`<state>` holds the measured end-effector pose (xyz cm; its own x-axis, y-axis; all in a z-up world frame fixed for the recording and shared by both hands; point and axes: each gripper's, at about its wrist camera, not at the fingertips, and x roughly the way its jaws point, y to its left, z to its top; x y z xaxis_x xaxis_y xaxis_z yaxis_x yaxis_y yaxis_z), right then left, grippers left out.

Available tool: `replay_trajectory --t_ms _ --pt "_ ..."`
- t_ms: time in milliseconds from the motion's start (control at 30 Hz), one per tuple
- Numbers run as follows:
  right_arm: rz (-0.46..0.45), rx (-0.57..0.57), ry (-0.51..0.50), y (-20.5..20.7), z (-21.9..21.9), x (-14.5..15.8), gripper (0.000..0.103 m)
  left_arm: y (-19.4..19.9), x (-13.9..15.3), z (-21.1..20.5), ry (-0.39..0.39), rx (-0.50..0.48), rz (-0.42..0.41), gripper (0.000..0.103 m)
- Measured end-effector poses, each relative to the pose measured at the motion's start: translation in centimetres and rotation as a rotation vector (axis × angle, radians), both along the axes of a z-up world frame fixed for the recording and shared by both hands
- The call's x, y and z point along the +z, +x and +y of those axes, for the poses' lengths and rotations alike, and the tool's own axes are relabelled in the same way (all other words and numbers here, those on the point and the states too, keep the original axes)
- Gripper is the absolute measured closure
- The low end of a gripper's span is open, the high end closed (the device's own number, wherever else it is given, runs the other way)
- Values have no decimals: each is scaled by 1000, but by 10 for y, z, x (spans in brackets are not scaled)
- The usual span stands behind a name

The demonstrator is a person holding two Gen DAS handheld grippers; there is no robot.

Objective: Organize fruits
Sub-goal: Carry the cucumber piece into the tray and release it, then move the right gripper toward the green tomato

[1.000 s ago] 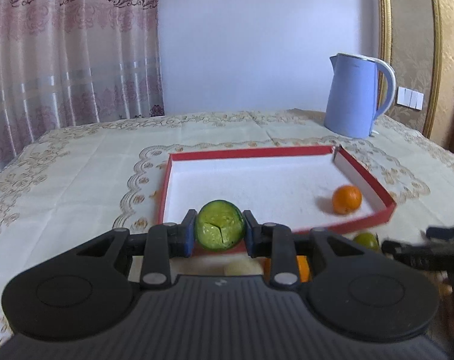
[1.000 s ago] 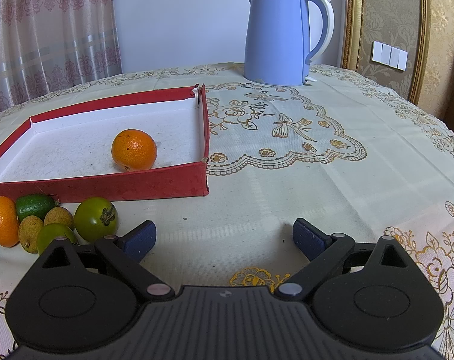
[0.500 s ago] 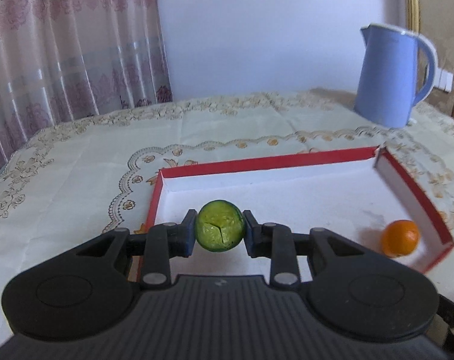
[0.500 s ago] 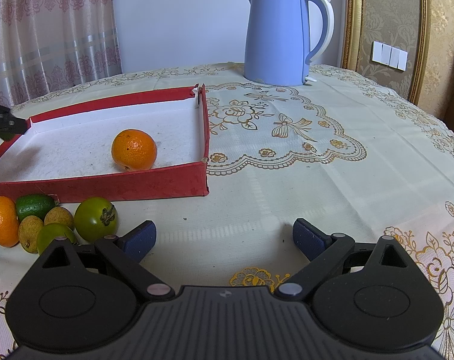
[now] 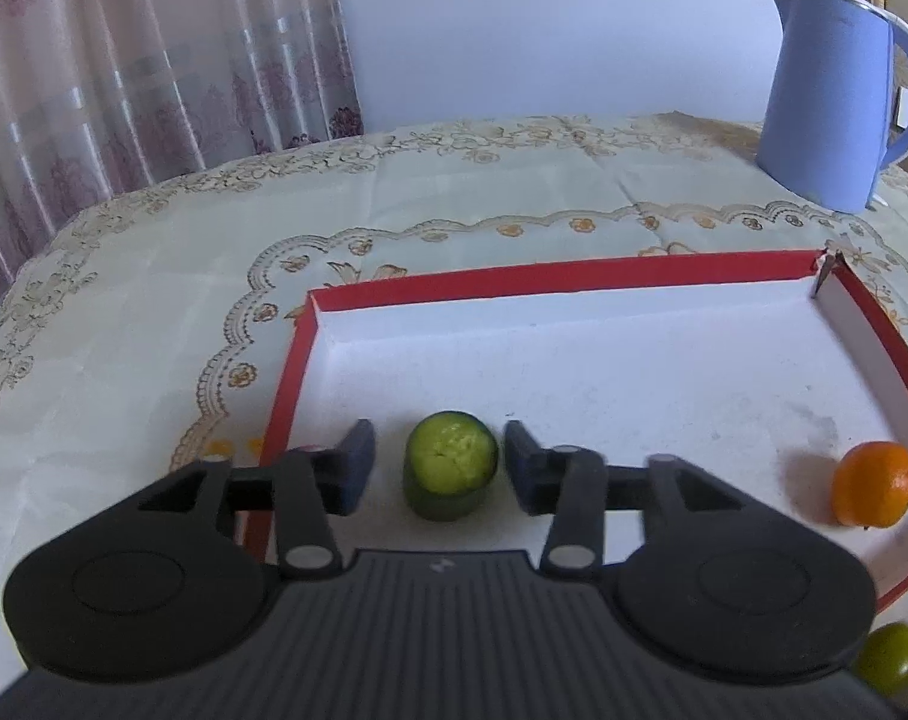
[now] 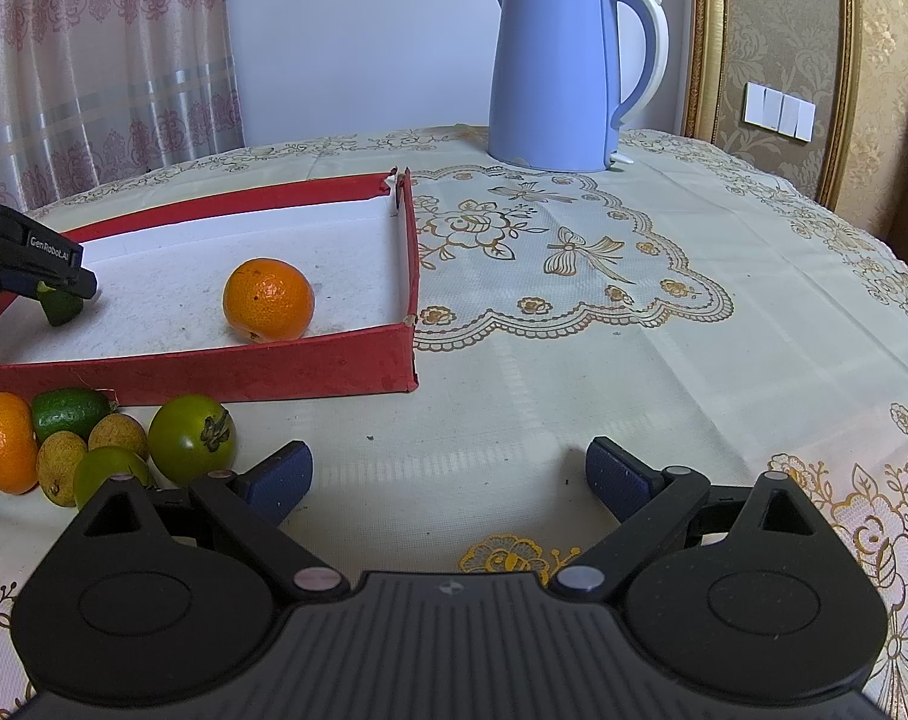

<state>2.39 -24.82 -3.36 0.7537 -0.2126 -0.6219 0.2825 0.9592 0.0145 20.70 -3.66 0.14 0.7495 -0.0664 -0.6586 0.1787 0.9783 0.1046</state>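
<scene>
My left gripper [image 5: 434, 467] is open over the near left part of the red tray [image 5: 562, 277]. A green fruit [image 5: 451, 464] lies on the tray's white floor between the fingers, free of both pads. An orange [image 5: 874, 483] lies at the tray's right side. In the right wrist view the tray [image 6: 255, 369], the orange [image 6: 269, 299] and the green fruit [image 6: 60, 306] under the left gripper [image 6: 57, 282] show. My right gripper [image 6: 447, 480] is open and empty above the tablecloth. Several loose fruits, among them an orange [image 6: 3, 441] and a green tomato-like fruit [image 6: 191, 439], lie in front of the tray.
A blue electric kettle [image 6: 565, 69] stands behind the tray at the right; it also shows in the left wrist view [image 5: 838, 102]. The table has an embroidered cloth [image 6: 634, 312]. Curtains hang at the back left.
My left gripper moved forward over the tray, lowered and opened. The green fruit left the fingers and now rests on the tray floor. The right gripper has not moved.
</scene>
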Motion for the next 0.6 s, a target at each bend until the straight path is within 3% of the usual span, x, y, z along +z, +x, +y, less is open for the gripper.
replay_trajectory --t_ms 67,100,233,400,500,600 --pt "0 0 0 0 0 0 4 -4 4 4 -18 3 -12 28" --pt "0 0 0 0 0 0 4 -7 6 7 -34 4 -17 24" --pt "0 0 0 0 0 0 4 -31 23 26 -105 11 -63 23" --pt "0 0 0 0 0 0 4 -93 45 74 -221 15 -165 21" --pt "0 0 -1 0 0 0 4 -134 43 98 -244 9 -205 17" --pt "0 0 0 0 0 0 4 -159 30 107 -251 -8 -191 17"
